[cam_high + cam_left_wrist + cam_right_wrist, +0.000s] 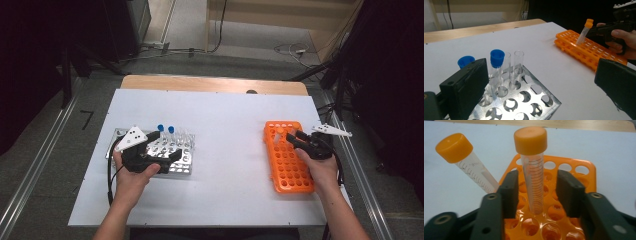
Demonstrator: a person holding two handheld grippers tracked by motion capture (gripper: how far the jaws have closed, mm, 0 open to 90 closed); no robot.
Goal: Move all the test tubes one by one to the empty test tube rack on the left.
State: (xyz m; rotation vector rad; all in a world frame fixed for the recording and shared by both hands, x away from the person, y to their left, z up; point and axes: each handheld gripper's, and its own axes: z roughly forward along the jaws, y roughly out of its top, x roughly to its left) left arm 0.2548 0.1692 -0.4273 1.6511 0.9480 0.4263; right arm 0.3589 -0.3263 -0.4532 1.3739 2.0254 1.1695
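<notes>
Where the orange rack stands, a leaning orange-capped tube beside.

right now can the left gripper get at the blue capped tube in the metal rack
Probably yes. The left gripper stands wide open just short of the blue-capped tube at the far edge of the metal rack, with only empty holes between; the clear tubes alongside leave little room.

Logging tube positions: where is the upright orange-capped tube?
In the right gripper view, the upright orange-capped tube stands in the orange rack, between the right gripper's fingers, untouched.
</notes>
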